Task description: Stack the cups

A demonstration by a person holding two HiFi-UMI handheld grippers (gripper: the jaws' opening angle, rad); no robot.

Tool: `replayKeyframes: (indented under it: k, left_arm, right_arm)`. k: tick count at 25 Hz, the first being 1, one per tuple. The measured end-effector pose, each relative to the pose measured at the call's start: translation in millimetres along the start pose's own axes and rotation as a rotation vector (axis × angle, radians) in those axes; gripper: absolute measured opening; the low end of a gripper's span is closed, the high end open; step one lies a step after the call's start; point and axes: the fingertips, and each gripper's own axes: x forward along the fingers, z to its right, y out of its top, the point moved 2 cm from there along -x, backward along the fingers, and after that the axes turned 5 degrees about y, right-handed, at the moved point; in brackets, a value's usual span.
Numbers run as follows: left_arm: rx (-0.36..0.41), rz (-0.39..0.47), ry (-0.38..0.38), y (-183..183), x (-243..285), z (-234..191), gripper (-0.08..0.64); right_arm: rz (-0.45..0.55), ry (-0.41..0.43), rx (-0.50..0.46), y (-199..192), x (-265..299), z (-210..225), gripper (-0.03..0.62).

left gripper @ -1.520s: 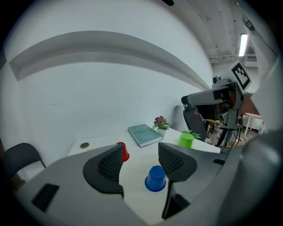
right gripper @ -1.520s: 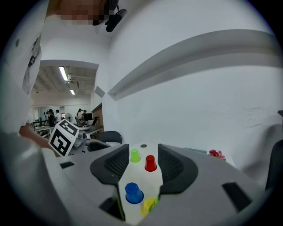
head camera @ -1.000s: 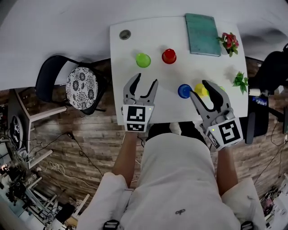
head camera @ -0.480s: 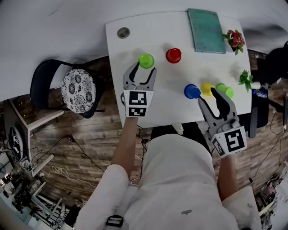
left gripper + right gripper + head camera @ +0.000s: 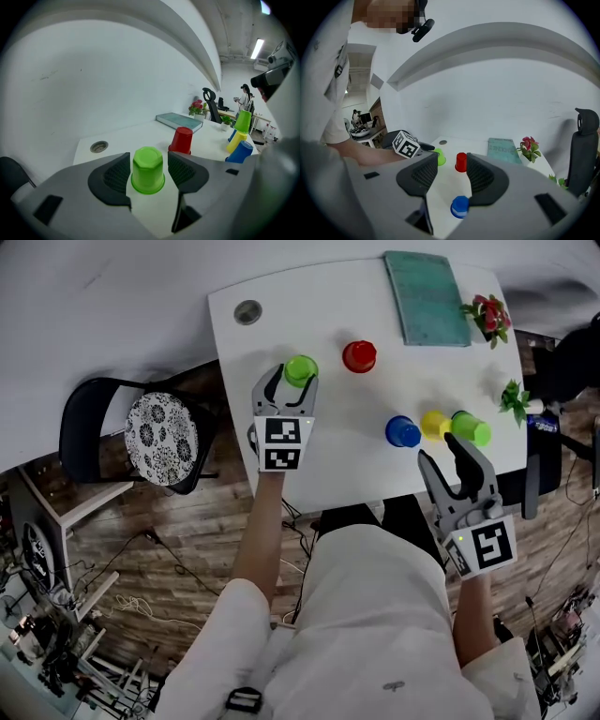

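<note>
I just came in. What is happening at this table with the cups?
A person holds a tool in each hand over a white table with five upside-down cups. The left tool has its open jaws around one green cup, not pressing on it. The right tool hangs near the blue cup; its jaws are open, have just been closing slightly, with nothing between them. The red cup, yellow cup and second green cup stand untouched. Nothing is stacked.

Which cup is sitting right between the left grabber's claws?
The upside-down green cup near the red cup. The left gripper has its jaws either side of it; the other green cup sits beside the yellow cup.
</note>
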Motion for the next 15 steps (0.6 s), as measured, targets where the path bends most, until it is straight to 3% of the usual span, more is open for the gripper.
replayKeyframes:
  k: [15]
  left_arm:
    - [0.025, -0.006, -0.004, -2.0, -1.1, 2.9, 0.218]
  right_arm:
    - [0.016, -0.016, 0.033, -3.7, -5.0, -2.9, 0.186]
